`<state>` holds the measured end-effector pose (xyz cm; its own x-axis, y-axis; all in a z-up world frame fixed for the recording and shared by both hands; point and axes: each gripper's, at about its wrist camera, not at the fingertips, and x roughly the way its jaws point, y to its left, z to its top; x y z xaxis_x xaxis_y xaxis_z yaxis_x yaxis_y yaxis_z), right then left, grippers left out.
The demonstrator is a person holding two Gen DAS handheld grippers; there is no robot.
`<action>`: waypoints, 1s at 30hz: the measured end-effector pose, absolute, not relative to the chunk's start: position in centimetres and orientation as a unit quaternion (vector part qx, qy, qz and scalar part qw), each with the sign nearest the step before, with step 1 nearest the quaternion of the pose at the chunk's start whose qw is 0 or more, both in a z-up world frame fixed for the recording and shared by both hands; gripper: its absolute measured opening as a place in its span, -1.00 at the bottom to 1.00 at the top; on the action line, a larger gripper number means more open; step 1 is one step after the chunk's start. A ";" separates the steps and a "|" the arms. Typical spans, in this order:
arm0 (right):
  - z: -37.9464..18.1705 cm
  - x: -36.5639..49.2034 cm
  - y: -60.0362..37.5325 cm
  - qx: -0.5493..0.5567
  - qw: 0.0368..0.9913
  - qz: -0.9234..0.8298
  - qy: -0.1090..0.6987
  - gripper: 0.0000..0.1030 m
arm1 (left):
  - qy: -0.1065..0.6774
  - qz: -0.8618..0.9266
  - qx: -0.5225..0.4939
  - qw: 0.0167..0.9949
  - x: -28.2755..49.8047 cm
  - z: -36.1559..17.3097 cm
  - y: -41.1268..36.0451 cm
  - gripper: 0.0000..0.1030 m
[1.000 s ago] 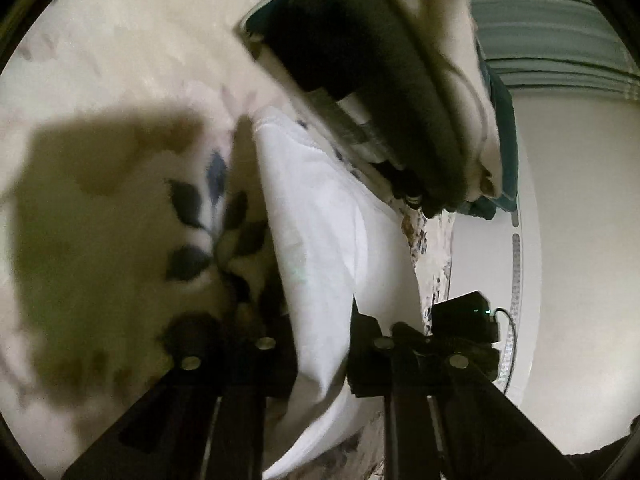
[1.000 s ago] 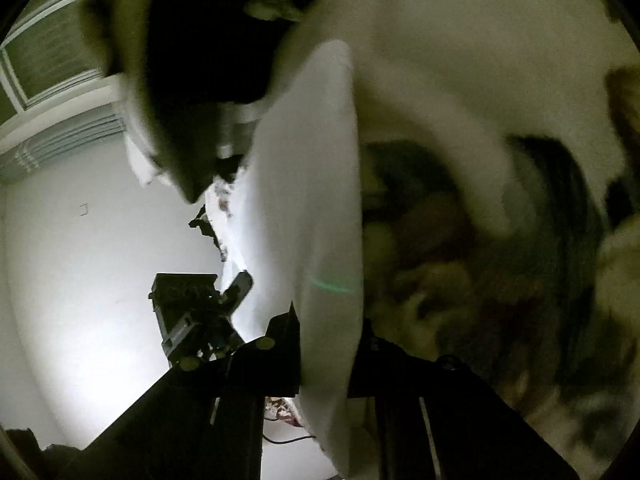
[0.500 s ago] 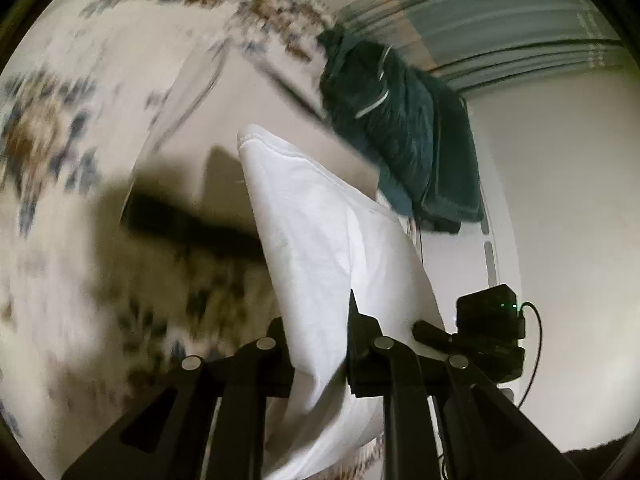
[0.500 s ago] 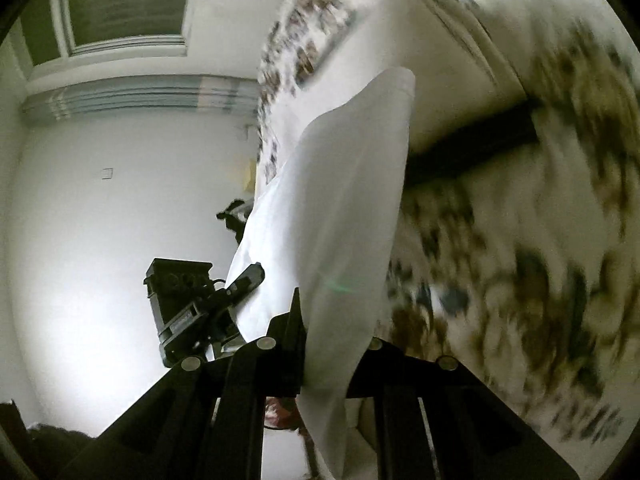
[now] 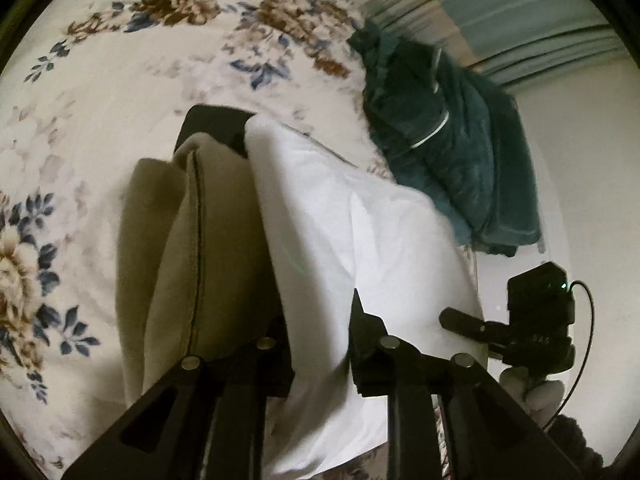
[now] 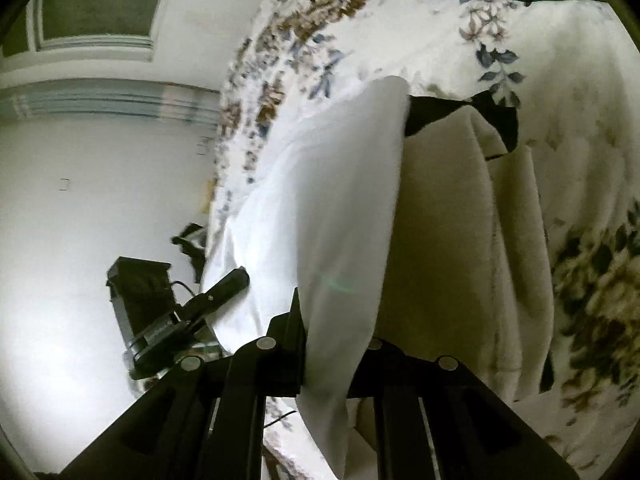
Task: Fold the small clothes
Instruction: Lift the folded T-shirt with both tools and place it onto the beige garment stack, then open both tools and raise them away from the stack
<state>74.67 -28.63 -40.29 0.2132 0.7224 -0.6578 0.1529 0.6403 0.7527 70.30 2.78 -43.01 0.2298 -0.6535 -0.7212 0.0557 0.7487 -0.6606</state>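
Note:
A white garment (image 5: 344,240) is stretched between my two grippers above the floral bedspread (image 5: 120,80). My left gripper (image 5: 318,344) is shut on one edge of it. My right gripper (image 6: 334,352) is shut on the other edge, where the white garment (image 6: 320,216) hangs in a fold. A beige folded garment (image 5: 200,256) lies on the bed under it, also in the right wrist view (image 6: 460,240), with a black item (image 5: 212,124) beneath its far end. The right gripper (image 5: 532,328) shows in the left wrist view, the left gripper (image 6: 176,312) in the right wrist view.
A dark teal garment (image 5: 444,136) lies bunched at the far edge of the bed, near striped curtains (image 5: 500,20). A white wall (image 6: 80,200) and a window frame (image 6: 96,8) lie beyond the bed edge.
Both grippers have swung with the white garment away from the teal one. The beige garment and the black item have come into view under the white one.

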 end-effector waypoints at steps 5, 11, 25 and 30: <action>-38.8 73.7 -28.4 0.257 0.721 0.125 0.631 -0.27 | 0.592 -0.180 -0.220 0.754 68.9 -41.7 3.3 -0.23; -34.7 70.4 -26.6 0.089 0.776 -0.012 0.624 0.40 | 0.557 -0.075 -0.079 0.823 66.1 -38.6 2.6 -0.09; -24.2 59.8 -24.6 0.014 0.816 -0.123 0.564 1.00 | 0.503 -0.026 0.008 0.864 58.3 -30.1 0.1 0.99; -16.8 54.6 -23.9 0.010 0.844 -0.126 0.521 1.00 | 0.476 -0.023 0.011 0.879 53.7 -24.5 -0.1 0.99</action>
